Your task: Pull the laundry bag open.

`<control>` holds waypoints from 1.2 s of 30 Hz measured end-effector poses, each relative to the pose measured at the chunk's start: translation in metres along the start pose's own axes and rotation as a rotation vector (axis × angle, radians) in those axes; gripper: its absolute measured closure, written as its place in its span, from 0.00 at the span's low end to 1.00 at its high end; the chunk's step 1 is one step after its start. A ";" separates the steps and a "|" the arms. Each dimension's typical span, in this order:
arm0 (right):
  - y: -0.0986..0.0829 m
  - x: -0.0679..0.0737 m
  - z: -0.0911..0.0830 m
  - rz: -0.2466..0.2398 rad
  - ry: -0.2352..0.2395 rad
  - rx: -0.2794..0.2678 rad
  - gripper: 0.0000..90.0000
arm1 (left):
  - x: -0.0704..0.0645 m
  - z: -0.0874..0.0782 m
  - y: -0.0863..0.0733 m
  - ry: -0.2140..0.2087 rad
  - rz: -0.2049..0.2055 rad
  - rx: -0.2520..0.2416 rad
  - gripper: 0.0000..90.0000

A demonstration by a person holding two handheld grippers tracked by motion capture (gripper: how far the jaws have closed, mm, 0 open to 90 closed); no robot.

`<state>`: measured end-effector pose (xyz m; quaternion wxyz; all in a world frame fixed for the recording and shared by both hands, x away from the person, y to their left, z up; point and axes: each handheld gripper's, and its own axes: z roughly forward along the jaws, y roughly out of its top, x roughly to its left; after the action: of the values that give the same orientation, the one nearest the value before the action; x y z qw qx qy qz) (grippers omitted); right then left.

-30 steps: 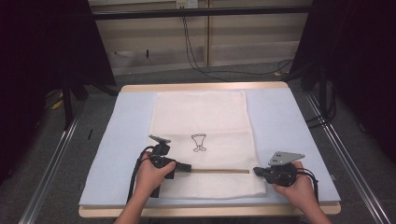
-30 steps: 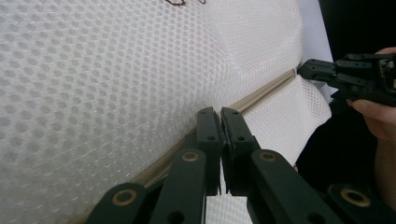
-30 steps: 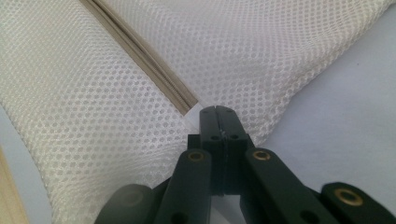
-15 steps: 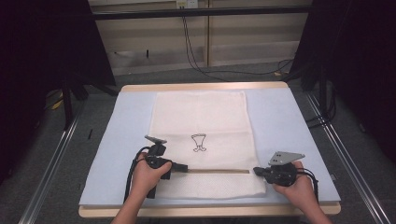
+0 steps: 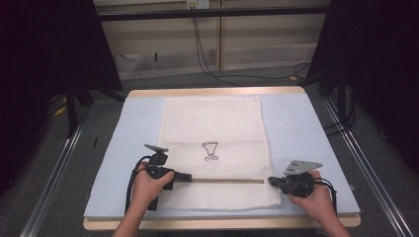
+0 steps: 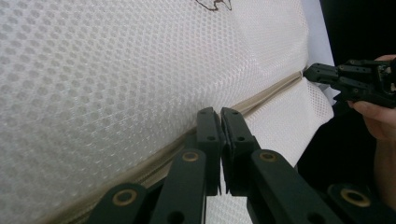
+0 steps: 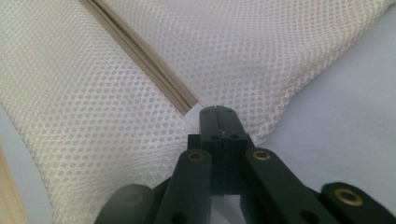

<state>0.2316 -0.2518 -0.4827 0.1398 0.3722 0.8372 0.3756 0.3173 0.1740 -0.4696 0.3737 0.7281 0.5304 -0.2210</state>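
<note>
Both claws were pressed together on the mesh bag's (image 5: 212, 128) zipper (image 5: 225, 181): left gripper (image 5: 189, 177) at lower centre-left, right gripper (image 5: 271, 181) at its lower-right end. Bag lay flat on the blue mat (image 5: 306, 128), mid-frame.

In the left gripper view we cannot tell whether anything sits between the left gripper's (image 6: 220, 114) nearly closed fingers (image 6: 208, 133); the zipper line (image 6: 261, 95) of the mesh bag (image 6: 116, 70) runs behind them, and the dark print (image 6: 215, 3) is cut off by the top edge. In the right gripper view the right gripper (image 7: 217, 112) covers the zipper's end, so we cannot say what it pinches, if anything. In the high view the print (image 5: 211, 150) is too small for us to identify, and both forearms are cut off below the counter (image 5: 123, 123)
</note>
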 end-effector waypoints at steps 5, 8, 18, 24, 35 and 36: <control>0.000 -0.001 0.000 -0.004 0.004 -0.003 1.00 | 0.001 -0.002 0.000 -0.003 -0.003 -0.002 0.97; 0.000 -0.001 0.000 -0.002 0.004 -0.003 1.00 | 0.002 -0.003 0.000 -0.003 -0.006 -0.007 0.97; 0.000 -0.001 0.000 -0.002 0.004 -0.002 1.00 | 0.004 -0.006 -0.001 -0.003 -0.006 -0.006 0.97; 0.000 -0.001 0.000 -0.002 0.005 -0.003 1.00 | 0.007 -0.014 -0.003 -0.007 -0.020 -0.021 0.97; 0.000 0.000 0.000 -0.003 0.001 -0.003 1.00 | 0.013 -0.021 -0.004 -0.012 -0.015 -0.034 0.97; 0.000 0.000 0.000 -0.001 0.001 -0.003 1.00 | 0.015 -0.022 -0.004 -0.017 -0.010 -0.034 0.97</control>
<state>0.2317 -0.2520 -0.4829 0.1399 0.3713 0.8370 0.3769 0.3167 0.2008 -0.4680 0.3896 0.7171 0.5344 -0.2199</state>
